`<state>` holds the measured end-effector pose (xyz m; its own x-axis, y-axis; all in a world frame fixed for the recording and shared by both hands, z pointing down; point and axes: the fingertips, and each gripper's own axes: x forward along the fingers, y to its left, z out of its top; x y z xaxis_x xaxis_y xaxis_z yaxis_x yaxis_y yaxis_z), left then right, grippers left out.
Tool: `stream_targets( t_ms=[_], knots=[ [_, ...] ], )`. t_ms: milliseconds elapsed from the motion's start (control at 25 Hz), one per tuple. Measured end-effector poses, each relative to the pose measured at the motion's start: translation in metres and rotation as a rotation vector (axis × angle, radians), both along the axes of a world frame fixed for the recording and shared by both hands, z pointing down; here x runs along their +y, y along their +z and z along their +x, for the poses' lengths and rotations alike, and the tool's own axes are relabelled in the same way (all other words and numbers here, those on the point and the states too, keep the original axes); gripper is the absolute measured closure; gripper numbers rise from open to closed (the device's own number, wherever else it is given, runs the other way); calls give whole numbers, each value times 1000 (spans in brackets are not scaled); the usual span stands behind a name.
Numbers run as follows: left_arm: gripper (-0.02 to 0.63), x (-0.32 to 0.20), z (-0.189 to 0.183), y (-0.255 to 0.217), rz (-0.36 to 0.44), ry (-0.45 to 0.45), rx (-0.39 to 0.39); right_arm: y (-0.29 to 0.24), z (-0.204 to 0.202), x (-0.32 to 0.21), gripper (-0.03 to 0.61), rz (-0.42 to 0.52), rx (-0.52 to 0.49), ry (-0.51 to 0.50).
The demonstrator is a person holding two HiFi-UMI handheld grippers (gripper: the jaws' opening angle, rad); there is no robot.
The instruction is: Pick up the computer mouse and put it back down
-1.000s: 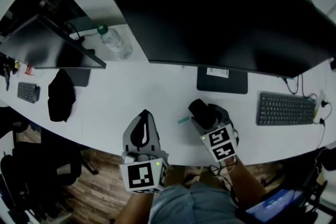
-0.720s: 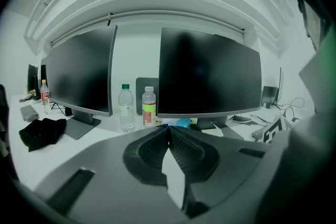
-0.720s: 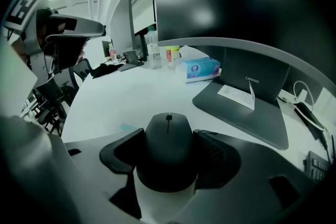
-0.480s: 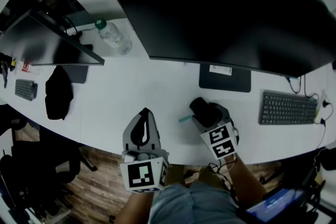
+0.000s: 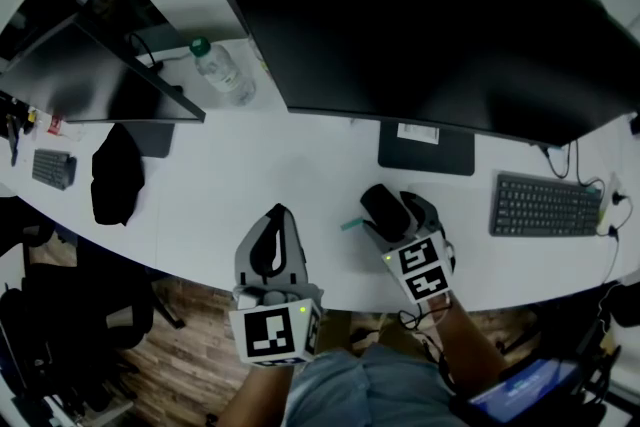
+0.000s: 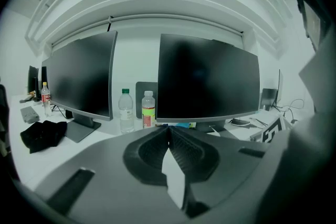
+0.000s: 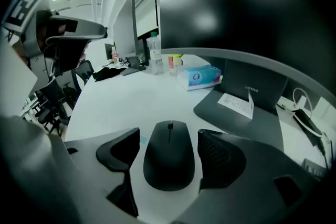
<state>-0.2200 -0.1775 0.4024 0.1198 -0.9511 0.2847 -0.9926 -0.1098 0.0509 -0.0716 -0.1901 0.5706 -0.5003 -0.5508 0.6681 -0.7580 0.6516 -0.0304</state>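
**Mouse on the desk, right jaws spread around it**

Nearest you, your left gripper (image 5: 278, 215) hovers at the front edge of the desk (image 5: 250, 165). Its jaws are closed tip to tip with nothing between them. Just to its right, your right gripper (image 5: 393, 211) tilts down over the computer mouse (image 7: 169, 157). Its jaws have just been opening and stand apart on either side of the mouse (pads off its flanks), which lies flat on the desk. Beyond it sits the dark monitor base (image 5: 424, 147), with a keyboard (image 5: 545, 207) off to the right. Farther back, a water bottle (image 5: 222, 73) stands left of the large monitor (image 5: 430, 25).
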Motion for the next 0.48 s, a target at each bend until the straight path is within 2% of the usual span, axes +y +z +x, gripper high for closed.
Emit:
stream_targets(
  t_ms=[280,360,480],
  knots=[
    [609,11,18,-40,84,4,-4,-86,13,-2,254,169,-91,22],
    [609,17,28,-56,114,7,-4,-119,19,0,285,230,-136,38],
    [609,27,44,-82,168,15,-5,-168,31,8,374,313,-197,52]
  ],
)
